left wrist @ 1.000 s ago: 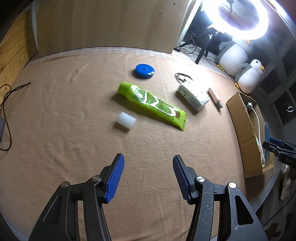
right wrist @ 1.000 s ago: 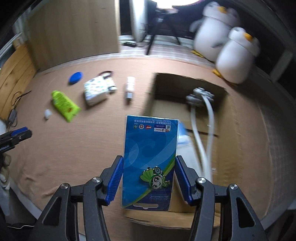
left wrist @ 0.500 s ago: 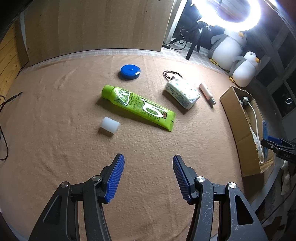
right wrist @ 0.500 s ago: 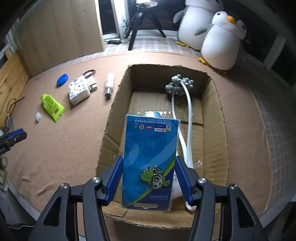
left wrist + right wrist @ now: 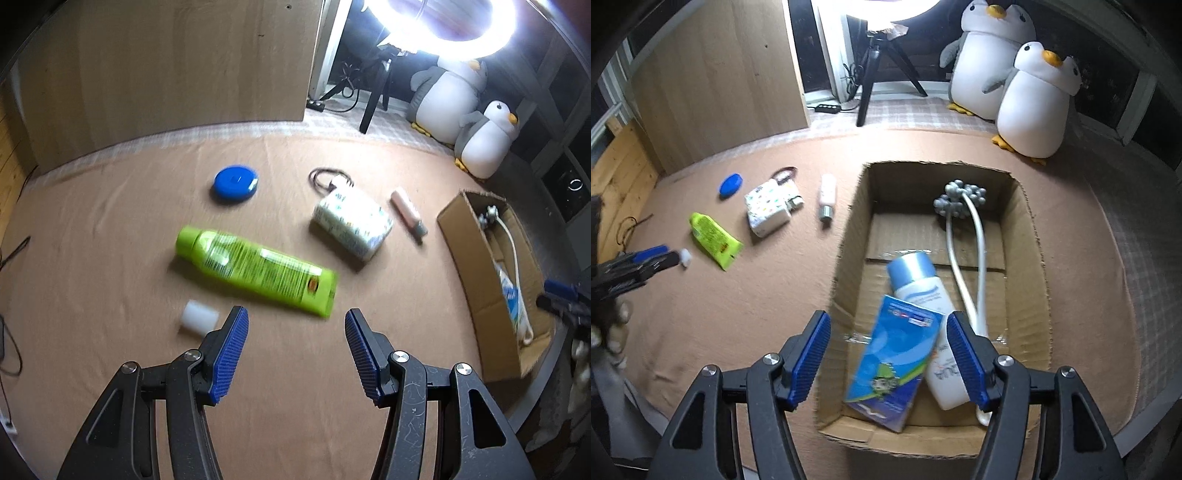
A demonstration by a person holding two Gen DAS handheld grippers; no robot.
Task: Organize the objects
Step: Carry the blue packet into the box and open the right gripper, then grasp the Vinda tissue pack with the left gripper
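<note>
My right gripper (image 5: 888,354) is open above the near end of the cardboard box (image 5: 846,236). The blue card packet (image 5: 892,363) is free of the pads, tilted and blurred in the box's near left corner, against a white bottle with a blue cap (image 5: 923,295). A white massager (image 5: 964,236) lies in the box too. My left gripper (image 5: 295,350) is open and empty, low over the cloth, just short of the green tube (image 5: 255,269). A small white block (image 5: 199,317) lies left of its left finger.
On the cloth lie a blue round lid (image 5: 236,182), a patterned white pack (image 5: 351,221) with a black cable loop behind it, and a pink tube (image 5: 408,214). The box (image 5: 476,266) stands at the right table edge. Two penguin plushies (image 5: 1015,81) sit behind it.
My right gripper opened and let go of the blue card packet, which dropped tilted into the box. My left gripper moved forward, closer to the green tube.
</note>
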